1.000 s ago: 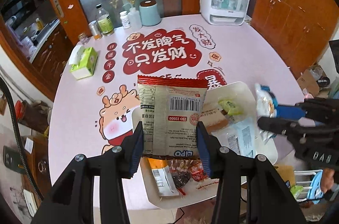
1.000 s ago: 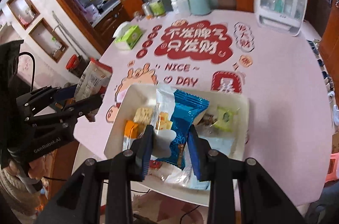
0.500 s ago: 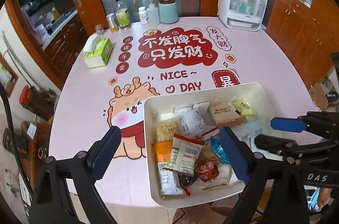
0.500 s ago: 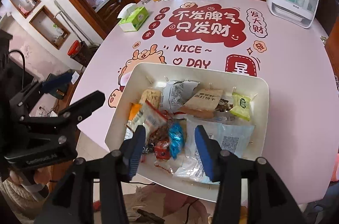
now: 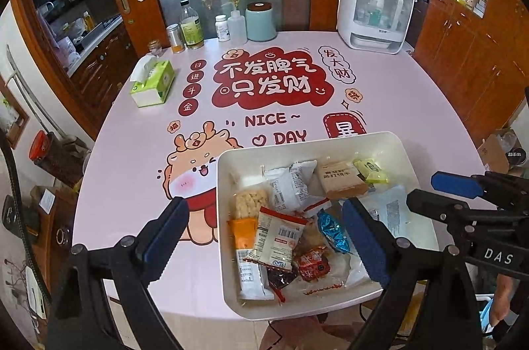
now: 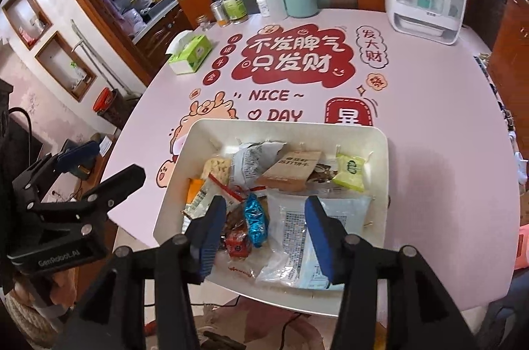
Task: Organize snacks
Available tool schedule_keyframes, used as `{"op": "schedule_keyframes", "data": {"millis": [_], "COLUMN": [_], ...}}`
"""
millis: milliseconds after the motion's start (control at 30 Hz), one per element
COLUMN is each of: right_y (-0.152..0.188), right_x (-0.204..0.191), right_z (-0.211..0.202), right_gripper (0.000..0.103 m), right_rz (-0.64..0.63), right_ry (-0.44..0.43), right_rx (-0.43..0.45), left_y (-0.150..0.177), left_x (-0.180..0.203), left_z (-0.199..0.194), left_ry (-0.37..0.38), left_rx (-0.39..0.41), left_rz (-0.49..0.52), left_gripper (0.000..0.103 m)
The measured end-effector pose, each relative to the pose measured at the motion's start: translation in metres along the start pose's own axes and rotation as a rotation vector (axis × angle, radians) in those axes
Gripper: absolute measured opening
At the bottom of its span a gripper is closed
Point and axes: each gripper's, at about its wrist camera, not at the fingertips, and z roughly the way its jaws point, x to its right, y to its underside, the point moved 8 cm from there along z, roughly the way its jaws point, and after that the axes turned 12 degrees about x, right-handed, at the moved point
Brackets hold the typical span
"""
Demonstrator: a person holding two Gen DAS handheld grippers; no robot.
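Observation:
A white tray (image 5: 224,184) (image 6: 178,184) at the table's near edge holds several snack packets. Among them are a red-and-white packet (image 5: 277,237), a blue foil packet (image 5: 332,229) (image 6: 255,219), a brown cracker pack (image 5: 340,179) (image 6: 291,169) and a green packet (image 5: 370,171) (image 6: 350,173). My left gripper (image 5: 263,201) hangs above the tray's left half, jaws wide open and holding nothing. My right gripper (image 6: 265,201) hovers over the tray's near side, its jaws opening, with the blue packet and a clear bag (image 6: 297,234) lying below them, untouched.
On the pink printed table, a green tissue box (image 5: 152,83) sits at the left. Bottles (image 5: 191,25), a teal canister (image 5: 261,21) and a white appliance (image 5: 375,12) stand along the far edge. The tray overhangs the table's near edge.
The left gripper let go of the red-and-white packet and the right let go of the blue packet. Both packets now lie in the tray, and both jaws have spread.

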Motion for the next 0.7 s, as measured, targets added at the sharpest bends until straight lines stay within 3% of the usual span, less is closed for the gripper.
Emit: {"op": "schedule_keyframes", "data": {"millis": [100,467,700], "right_y": [0.002,0.006,-0.003], "right_x": [0.004,0.015,0.011], "right_z": [-0.004,-0.023,-0.044], "right_gripper": [0.058,0.059,0.066], "right_rz": [0.005,0.011,0.017], "right_ry": [0.02,0.071,0.095], "right_rx": [0.022,0.095,0.163], "left_y": [0.004,0.017,0.015], "left_x": [0.003,0.012,0.014], "left_z": [-0.002,-0.013,-0.02], "left_ry": [0.003,-0.025,-0.024], "left_rx": [-0.004,-0.007,-0.005], "left_rz": [-0.014,-0.051,-0.077], "left_gripper": [0.093,0.093,0.093]}}
